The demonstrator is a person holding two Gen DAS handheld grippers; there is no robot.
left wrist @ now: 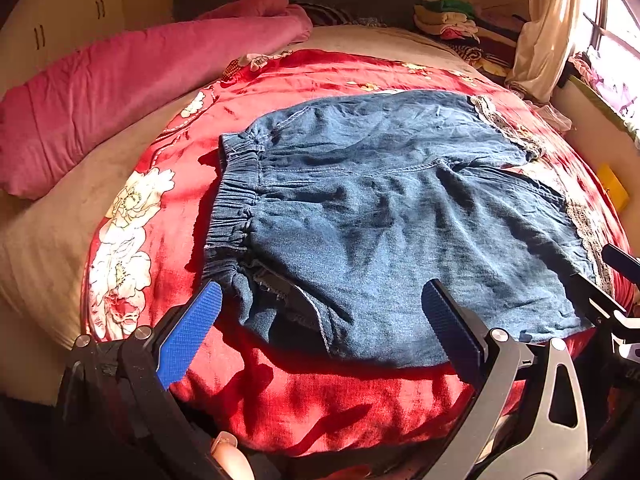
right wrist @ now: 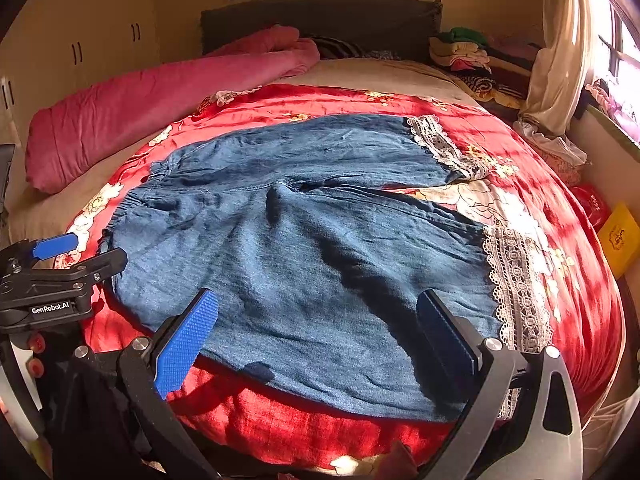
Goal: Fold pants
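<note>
Left gripper: jaws spread wide, blue pads apart, nothing between them, held over the near waistband corner of the pants. Right gripper: jaws likewise spread wide and empty, poised over the near leg close to its hem. Left gripper also visible at the left edge of the right wrist view, beside the waist end.

Denim pants: laid flat and unfolded on a red floral blanket, long axis running left to right across the bed. Elastic waistband pointed left; two legs pointed right, each ended in a lace cuff. Legs parted slightly toward the cuffs, far leg angled away from the near one.

Beyond the pants: pink quilt rolled along the far left, dark headboard, stacked clothes at the far right, curtain by the window.
</note>
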